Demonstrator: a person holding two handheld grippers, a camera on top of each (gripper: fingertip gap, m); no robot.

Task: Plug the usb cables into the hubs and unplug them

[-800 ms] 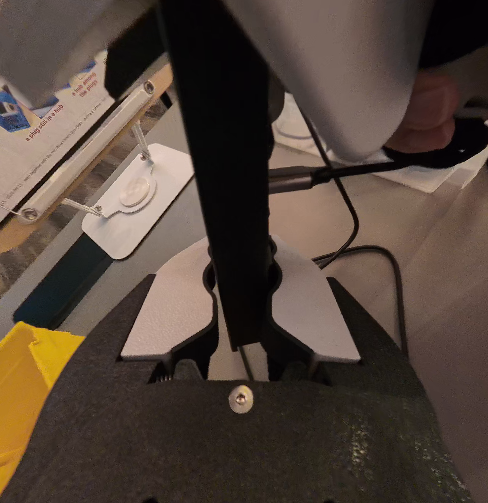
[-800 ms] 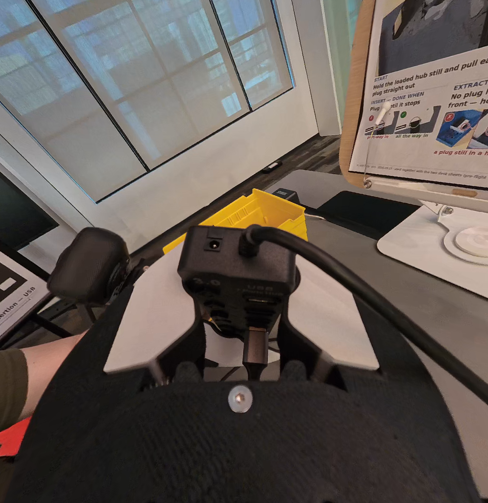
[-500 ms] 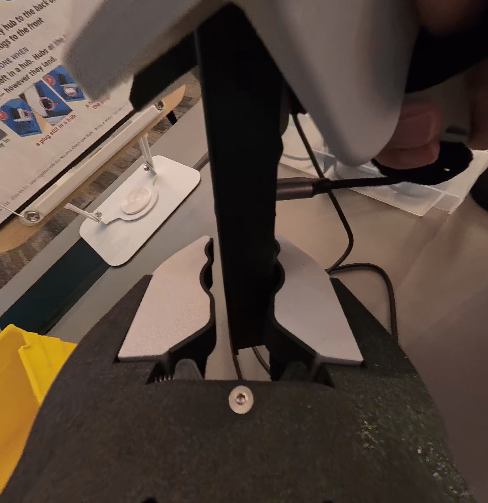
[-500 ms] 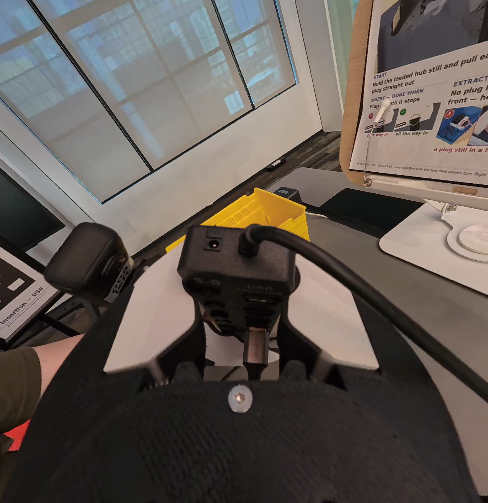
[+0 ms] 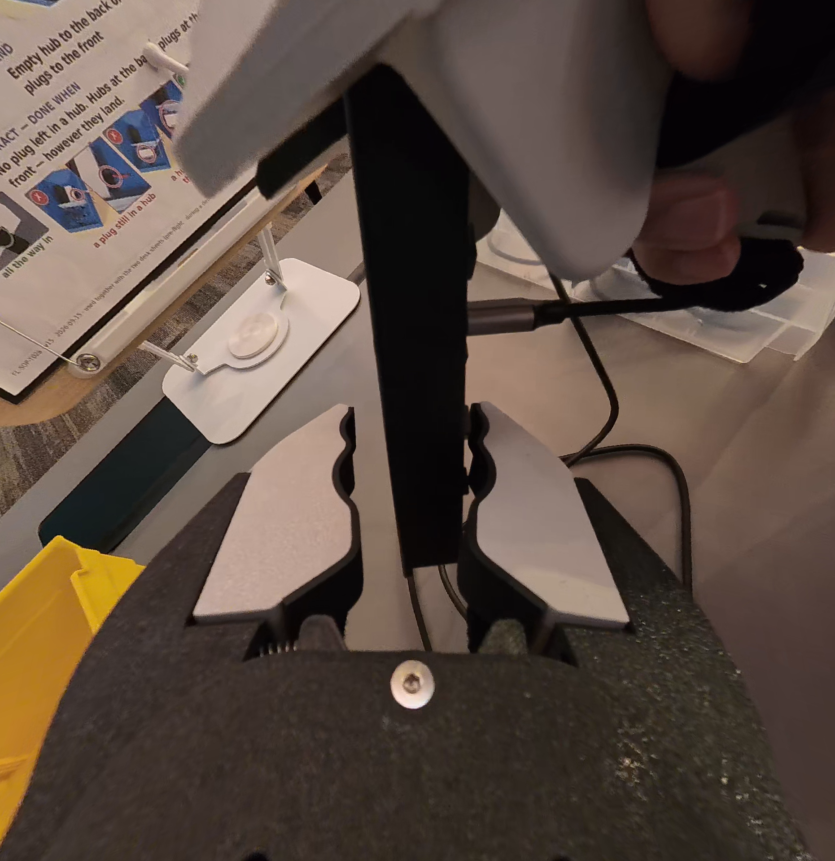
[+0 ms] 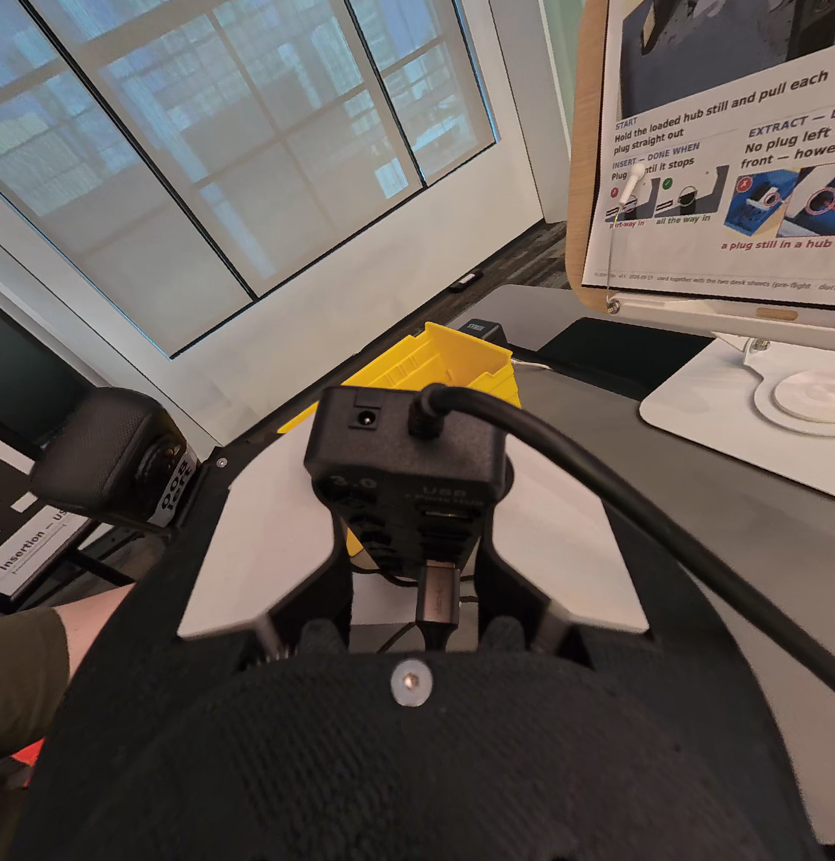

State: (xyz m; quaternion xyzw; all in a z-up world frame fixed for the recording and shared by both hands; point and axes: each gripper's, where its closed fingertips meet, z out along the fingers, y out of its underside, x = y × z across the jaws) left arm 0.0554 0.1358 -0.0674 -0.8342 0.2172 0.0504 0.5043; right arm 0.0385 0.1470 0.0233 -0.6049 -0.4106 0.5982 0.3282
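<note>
So at this point the right gripper (image 6: pixel 408 522) was clamped on the hub (image 6: pixel 406 447) across its narrow sides, holding it up off the desk (image 5: pixel 755 466). My left gripper (image 5: pixel 411 410) was spread around the hub's lower end. There was a clear gap on one side, and the other finger was just about touching.

One grey plug (image 6: pixel 436 601) sat in a port near the bottom, with its thin cable (image 5: pixel 606 396) looping down to the desk. The hub's own thick lead (image 6: pixel 639 494) came off the top and trailed away to the right.

My read on handling: the hub is a light, rigid plastic box and a bit slick, so gripping its flat sides is the way to go. That stiff lead will probably try to twist it, though. I'd grab the plug by its metal shell, not the cable, since the cable is floppy and would just bend. I'd also pull it straight out, because wiggling could stress the port.
</note>
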